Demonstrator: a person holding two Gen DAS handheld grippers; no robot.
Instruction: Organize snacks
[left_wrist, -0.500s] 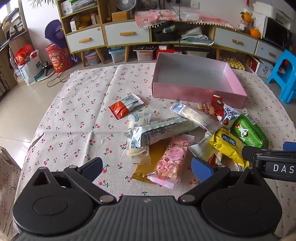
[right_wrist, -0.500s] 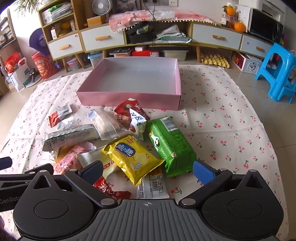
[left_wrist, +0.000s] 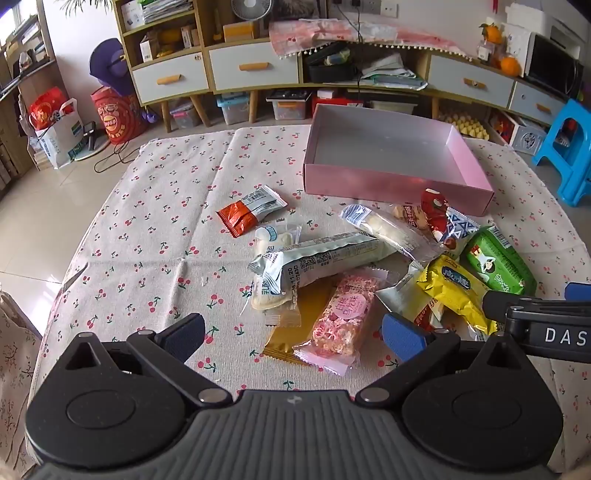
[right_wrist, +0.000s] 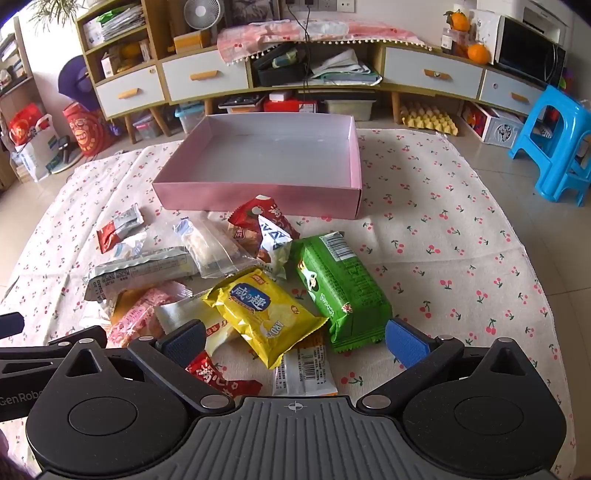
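Several snack packets lie in a loose pile on the cherry-print cloth in front of an empty pink box (left_wrist: 388, 177) (right_wrist: 258, 194). Among them are a pink bar (left_wrist: 343, 317), a long white packet (left_wrist: 317, 262), a red-and-white packet (left_wrist: 251, 214), a yellow packet (right_wrist: 262, 310) (left_wrist: 454, 291) and a green packet (right_wrist: 340, 291) (left_wrist: 498, 262). My left gripper (left_wrist: 291, 334) is open and empty, just before the pink bar. My right gripper (right_wrist: 293, 339) is open and empty, above the near end of the yellow packet.
The cherry-print cloth (left_wrist: 147, 236) covers the table to all its edges. Behind the table stand low cabinets with drawers (right_wrist: 203, 79). A blue plastic stool (right_wrist: 554, 147) stands on the floor at the right. Bags (left_wrist: 55, 125) sit on the floor at the left.
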